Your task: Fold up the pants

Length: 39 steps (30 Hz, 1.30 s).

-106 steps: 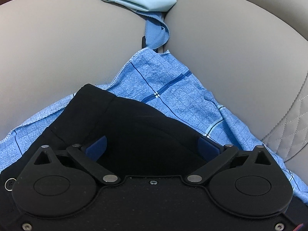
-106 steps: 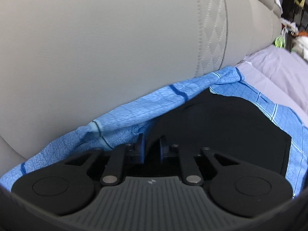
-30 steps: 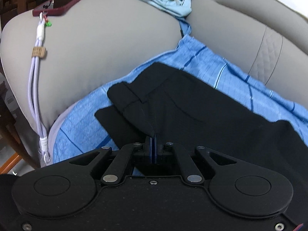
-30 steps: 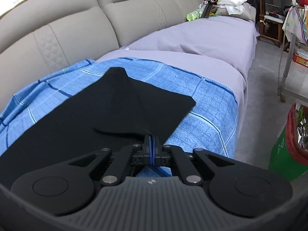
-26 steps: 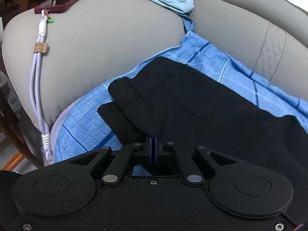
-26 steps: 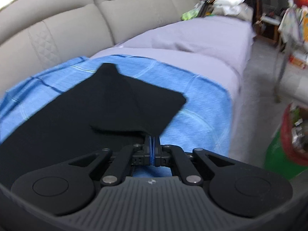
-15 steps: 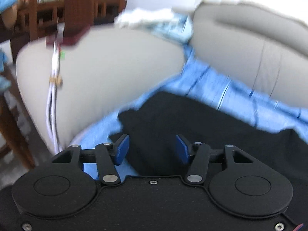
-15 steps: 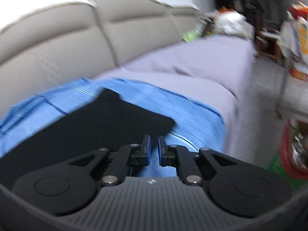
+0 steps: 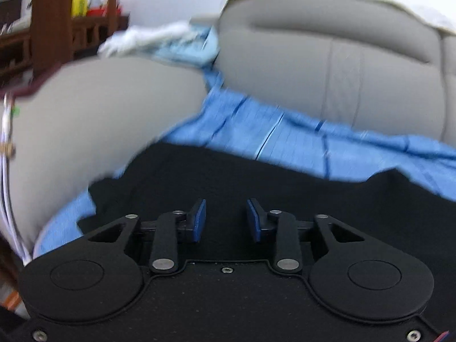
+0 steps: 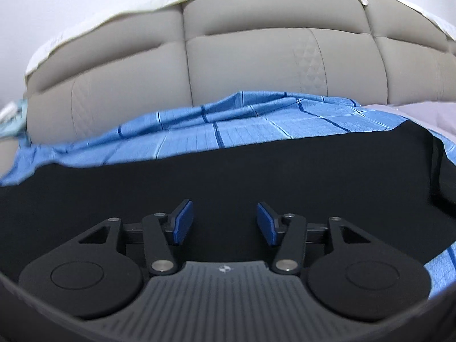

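Observation:
The black pants point(image 9: 256, 182) lie flat on a blue checked cloth point(image 9: 285, 139) on the sofa seat. In the left wrist view my left gripper point(image 9: 225, 219) is open and empty, just over the pants' near edge at the armrest end. In the right wrist view the pants point(image 10: 228, 176) stretch across the frame as a long folded band. My right gripper point(image 10: 225, 222) is open and empty above their near edge. The view from the left wrist is blurred.
The grey sofa back point(image 10: 256, 57) rises behind the blue cloth point(image 10: 228, 125). A grey armrest point(image 9: 99, 108) stands at the left with white and light-blue clothes point(image 9: 159, 40) on it and a white cable point(image 9: 7, 171) hanging down. A lilac cover point(image 10: 421, 111) lies at the right.
Both grippers were shut on the pants' edge one second ago; both have let go and opened. Both views have swung up toward the sofa back. The pants lie folded over.

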### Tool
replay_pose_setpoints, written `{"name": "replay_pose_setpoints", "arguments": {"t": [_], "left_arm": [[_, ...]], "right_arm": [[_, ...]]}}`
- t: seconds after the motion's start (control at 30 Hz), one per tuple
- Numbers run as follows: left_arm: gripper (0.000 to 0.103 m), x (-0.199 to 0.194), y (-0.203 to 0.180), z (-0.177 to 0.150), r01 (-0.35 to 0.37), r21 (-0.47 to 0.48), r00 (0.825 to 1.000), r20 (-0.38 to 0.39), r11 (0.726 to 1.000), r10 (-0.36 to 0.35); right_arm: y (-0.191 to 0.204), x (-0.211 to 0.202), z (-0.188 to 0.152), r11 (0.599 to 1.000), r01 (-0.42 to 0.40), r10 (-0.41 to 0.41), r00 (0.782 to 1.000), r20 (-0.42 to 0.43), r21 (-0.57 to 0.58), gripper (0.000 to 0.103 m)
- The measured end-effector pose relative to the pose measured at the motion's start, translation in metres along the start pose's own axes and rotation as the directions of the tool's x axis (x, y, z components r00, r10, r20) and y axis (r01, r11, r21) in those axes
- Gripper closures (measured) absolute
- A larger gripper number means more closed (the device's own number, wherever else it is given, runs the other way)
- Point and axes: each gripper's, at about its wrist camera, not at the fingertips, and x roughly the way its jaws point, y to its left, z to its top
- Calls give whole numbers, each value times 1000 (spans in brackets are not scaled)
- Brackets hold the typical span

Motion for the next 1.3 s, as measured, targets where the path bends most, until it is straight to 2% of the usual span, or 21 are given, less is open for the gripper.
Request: {"name": "replay_pose_setpoints", "arguments": {"t": [0.1,0.2,0.27,0.33,0.4,0.43,0.5,0.53,0.57,0.6,0.7,0.77,0.83,0.9,0.93,1.0,1.1,1.2,1.3], "left_arm": [[72,10,11,-15,-28,-36,998,-49,999,27],[71,11,16,-24,-48,-27,998,-29,998,47],[71,9,15,-27,-57,-1,998,-23,998,57],[71,7,13,-27,-66,9,998,-19,998,66],[71,8,11,-25,-73,12,997,-21,997,73],[71,8,10,-24,-79,15,997,-24,997,79],[71,5,5,-18,-104,34,993,-48,994,106],[74,4,-1,-12,-122,57,990,-67,991,126],[77,1,-6,-7,-124,81,989,-69,989,130],[80,-5,-12,-2,-108,101,992,-52,989,114],[80,-20,-34,14,-18,112,1000,-5,993,19],[80,-27,-54,23,81,128,996,15,988,-83],[80,-30,-76,25,166,171,985,27,971,-173],[80,-28,-101,23,236,239,968,24,942,-249],[79,-25,-113,21,269,276,958,19,923,-285],[78,-14,-133,14,317,318,942,7,893,-337],[78,4,-151,6,354,326,929,-19,876,-369],[78,26,-157,4,343,305,936,-39,888,-349],[73,46,-150,4,323,255,944,-25,911,-328]], "right_arm": [[-34,-1,-3,995,77,-75,997,-26,59,36],[-81,-7,-2,974,194,-193,981,-22,113,36],[-114,-7,1,940,312,-311,950,-31,137,36],[-154,-9,4,883,421,-420,906,-49,207,36],[-186,-14,3,839,468,-474,879,-52,276,37],[-198,-15,4,811,504,-510,858,-63,298,38],[-210,-19,8,791,525,-540,840,-46,315,37],[-212,-18,11,752,580,-596,801,-54,312,34],[-210,-16,15,731,614,-630,775,-50,299,33],[-206,-19,18,735,613,-635,772,-21,290,33],[-186,-19,27,818,504,-539,840,62,275,25],[-164,-6,35,872,437,-463,882,84,221,24],[-134,11,40,919,356,-374,923,88,172,23],[-104,29,44,963,230,-242,967,76,140,23],[-90,37,48,979,167,-175,982,64,117,23],[-54,47,49,997,56,-58,998,39,44,23],[-2,58,50,993,-67,68,998,0,-97,22],[35,68,51,972,-128,125,992,-29,-197,21],[53,91,57,965,-156,146,987,-64,-212,21]]}}
